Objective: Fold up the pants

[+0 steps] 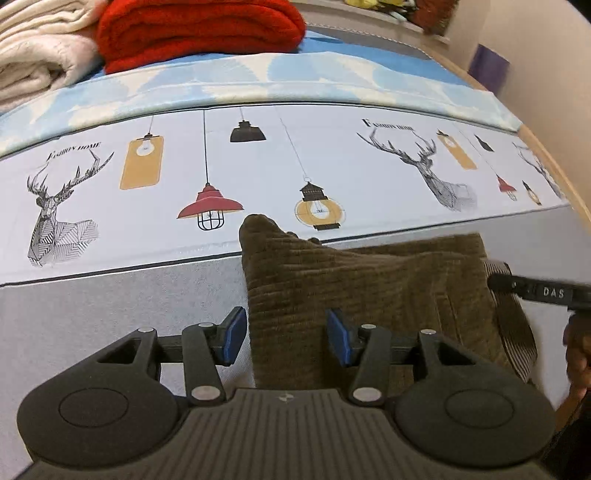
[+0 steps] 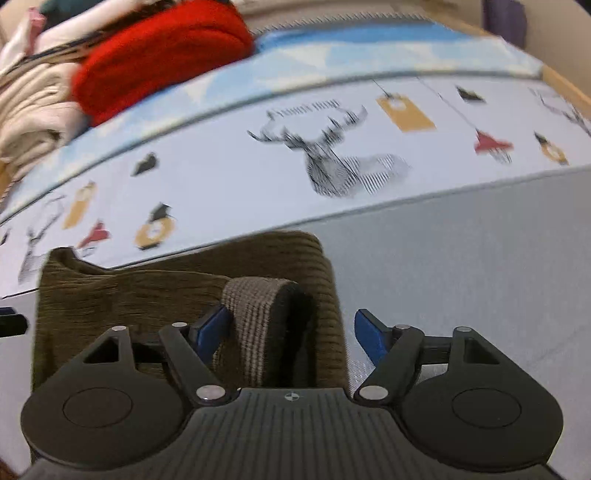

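Folded brown corduroy pants (image 1: 369,280) lie on the grey part of the bed sheet. My left gripper (image 1: 287,336) stands open over their left edge: the right pad is above the cloth, the left pad just off it, and neither presses on it. My right gripper (image 2: 290,334) is open wide over the right end of the pants (image 2: 129,291), where a striped inner lining (image 2: 255,314) is turned up between the pads. In the left wrist view a black finger of the right gripper (image 1: 535,291) lies at the pants' right end.
The sheet (image 1: 258,166) has a band printed with deer and lamps, and a blue and white cloth (image 1: 295,81) lies behind it. A folded red blanket (image 1: 199,33) and cream blankets (image 1: 37,55) are stacked at the back left. A wooden bed edge (image 1: 554,173) and a wall close the right side.
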